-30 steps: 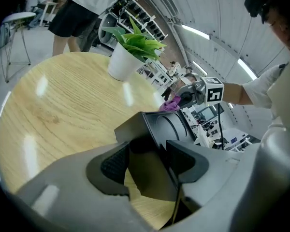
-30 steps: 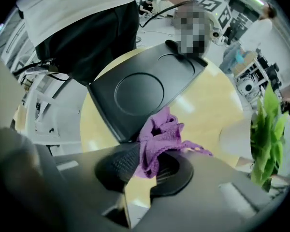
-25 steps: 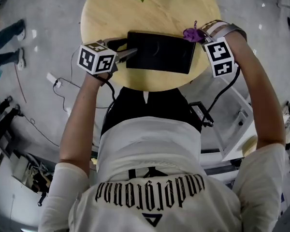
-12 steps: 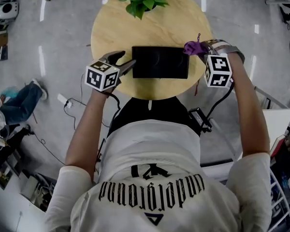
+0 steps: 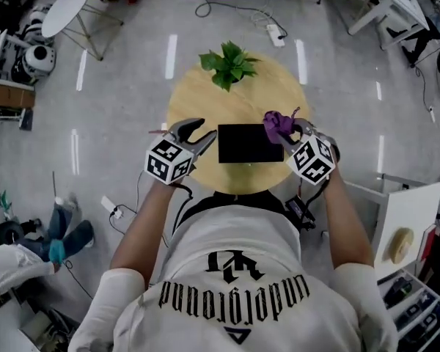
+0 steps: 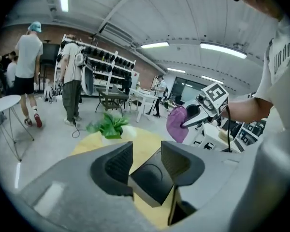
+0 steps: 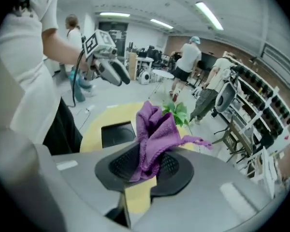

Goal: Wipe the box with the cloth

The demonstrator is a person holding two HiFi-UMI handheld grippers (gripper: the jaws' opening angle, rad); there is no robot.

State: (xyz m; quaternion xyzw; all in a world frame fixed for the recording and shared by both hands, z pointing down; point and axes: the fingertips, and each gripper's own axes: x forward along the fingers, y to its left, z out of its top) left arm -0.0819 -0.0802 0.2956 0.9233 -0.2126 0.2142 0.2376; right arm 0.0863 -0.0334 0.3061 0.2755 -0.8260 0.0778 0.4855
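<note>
black, rigid and flat, the box lies on the round table; it is likely light and prone to slide, so steady it at an end edge. the soft purple cloth is pinched tight in the right gripper. the left gripper has just been closing, and its jaws stand partly apart and empty.

round wooden table: black box lying near front edge, green plant at far edge

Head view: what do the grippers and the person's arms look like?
Left gripper and right gripper are grey plastic with dark ribbed pads. Each carries a white cube with black square markers and trails a black cable. The person wears a white short-sleeved T-shirt with black lettering. The left jaws have just been closing on nothing.
</note>
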